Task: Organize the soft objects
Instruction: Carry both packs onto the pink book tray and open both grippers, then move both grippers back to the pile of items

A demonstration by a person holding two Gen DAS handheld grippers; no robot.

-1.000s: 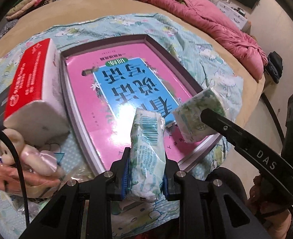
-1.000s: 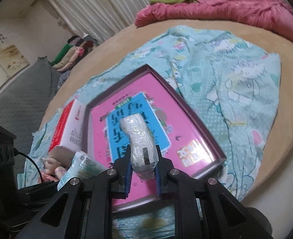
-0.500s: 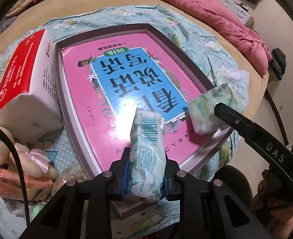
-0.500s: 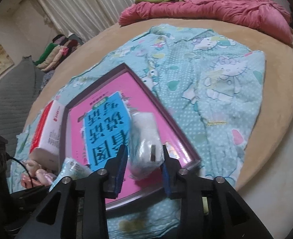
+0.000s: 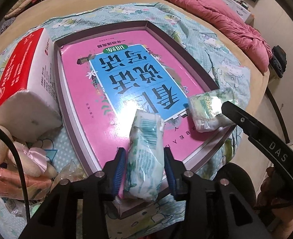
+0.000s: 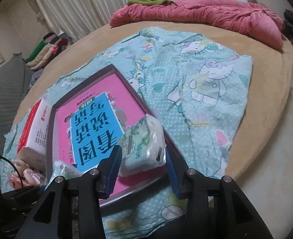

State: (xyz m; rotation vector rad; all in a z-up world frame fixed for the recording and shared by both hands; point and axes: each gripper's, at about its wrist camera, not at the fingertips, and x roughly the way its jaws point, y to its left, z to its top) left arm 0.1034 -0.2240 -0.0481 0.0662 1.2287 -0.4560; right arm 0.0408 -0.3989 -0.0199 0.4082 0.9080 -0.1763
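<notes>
A shallow purple box (image 5: 186, 45) with a pink and blue book cover inside lies on a blue cartoon blanket. My left gripper (image 5: 144, 171) is shut on a green-and-white tissue pack (image 5: 144, 155), held over the box's near edge. My right gripper (image 6: 144, 167) is open; a second tissue pack (image 6: 144, 145) lies between its fingers in the box's near right corner. That pack also shows in the left wrist view (image 5: 208, 111), with a right finger (image 5: 251, 127) beside it. The left pack shows in the right wrist view (image 6: 66, 169).
A red-and-white tissue box (image 5: 21, 87) stands left of the purple box. A plush doll (image 5: 11, 155) and plastic bags lie at the near left. A pink quilt (image 6: 206, 14) lies at the far side of the round bed. The blanket (image 6: 206, 79) spreads to the right.
My right gripper has opened and let its tissue pack down into the box's near right corner. My left gripper still holds its pack and has shifted slightly over the box.
</notes>
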